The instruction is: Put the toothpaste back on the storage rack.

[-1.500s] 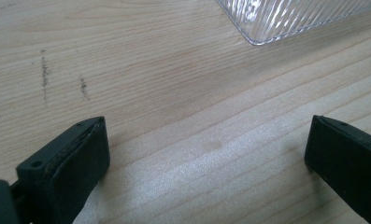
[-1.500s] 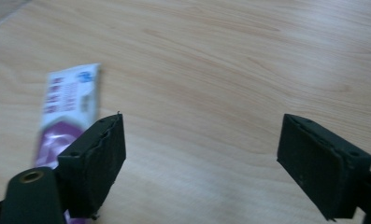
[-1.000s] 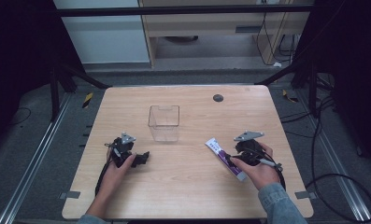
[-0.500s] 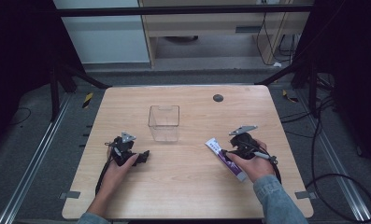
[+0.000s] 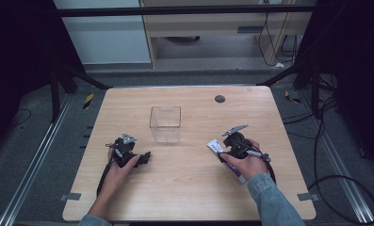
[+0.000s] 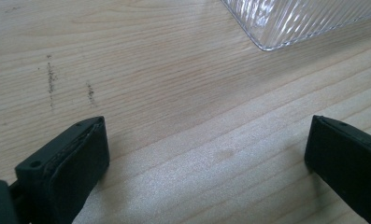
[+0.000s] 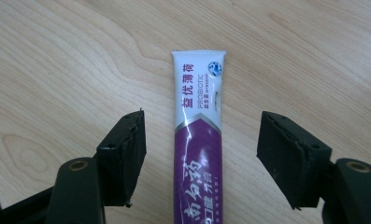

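On the table (image 5: 189, 188): bare wood, with a tube, a clear box and two hand-held grippers; kept uncluttered, probably so each thing can be reached from the near edge.

Toothpaste tube (image 7: 198, 140): lying flat on the wood at the right side, white crimped end pointing away from the hand, purple body running back under the right gripper; flat and lengthwise, so the narrow sides face the pads.

Tube, from above (image 5: 216, 147): white end peeking out just beyond the gripper, well apart from the clear box.

Right gripper (image 7: 201, 158): straddling the tube, one jaw on each side, gaps of bare wood showing between pads and tube; roughly half open, having just been closing a little with the tube between; nothing gripped yet.

Reason for that pose: lined up along the tube's length, likely to pinch it across its width.

Right hand (image 5: 243, 162): low over the table, gripper nose pointing toward the far left, toward the tube's white end.

Left gripper (image 6: 206, 158): jaws spread wide, only bare wood between; holding nothing.

Left hand (image 5: 121, 162): resting on the table near the left front, seemingly parked out of the way.

Clear box (image 5: 165, 123): upright, open-topped, empty, mid-table between the two hands; ribbed corner visible in the left gripper view (image 6: 304, 21); judged the likely destination for the tube.

Next move, as a judgement: squeeze shut on the tube, then lift.
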Motion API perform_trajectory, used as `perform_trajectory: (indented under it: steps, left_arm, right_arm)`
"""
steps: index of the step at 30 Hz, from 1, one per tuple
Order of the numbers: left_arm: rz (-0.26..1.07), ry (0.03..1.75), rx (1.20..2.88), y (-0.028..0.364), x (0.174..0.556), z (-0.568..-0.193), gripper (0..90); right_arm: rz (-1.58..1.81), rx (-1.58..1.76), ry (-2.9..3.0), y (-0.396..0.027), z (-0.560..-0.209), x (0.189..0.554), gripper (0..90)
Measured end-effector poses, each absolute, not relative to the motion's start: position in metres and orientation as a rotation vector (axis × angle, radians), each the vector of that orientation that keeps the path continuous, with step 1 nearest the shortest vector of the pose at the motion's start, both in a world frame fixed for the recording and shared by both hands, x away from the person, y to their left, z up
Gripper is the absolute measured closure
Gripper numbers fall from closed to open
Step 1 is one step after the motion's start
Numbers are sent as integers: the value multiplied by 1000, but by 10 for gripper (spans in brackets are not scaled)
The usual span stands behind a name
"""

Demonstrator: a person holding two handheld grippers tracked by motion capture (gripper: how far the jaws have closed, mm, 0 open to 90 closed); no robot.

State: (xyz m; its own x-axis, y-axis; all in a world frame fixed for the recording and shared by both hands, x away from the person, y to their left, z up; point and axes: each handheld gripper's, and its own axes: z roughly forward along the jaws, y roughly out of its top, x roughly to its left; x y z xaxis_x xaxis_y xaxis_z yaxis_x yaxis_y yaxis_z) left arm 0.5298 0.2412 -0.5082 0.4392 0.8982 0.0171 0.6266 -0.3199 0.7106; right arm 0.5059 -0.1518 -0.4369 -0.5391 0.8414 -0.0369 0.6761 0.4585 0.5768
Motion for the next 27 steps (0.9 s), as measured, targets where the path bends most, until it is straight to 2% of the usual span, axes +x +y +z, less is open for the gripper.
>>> perform_trajectory:
  steps: [7, 22, 27]
  left_arm:
    - [554, 1277, 2058, 241, 530, -508, 0]
    - [562, 1295, 2052, 240, 530, -508, 0]
    - [563, 1297, 2051, 240, 530, -508, 0]
  right_arm:
    - [750, 1316, 2398, -148, -437, 509, 307]
    - [687, 1309, 2428, -149, -437, 519, 422]
    - [690, 1297, 2455, -145, -440, 521, 408]
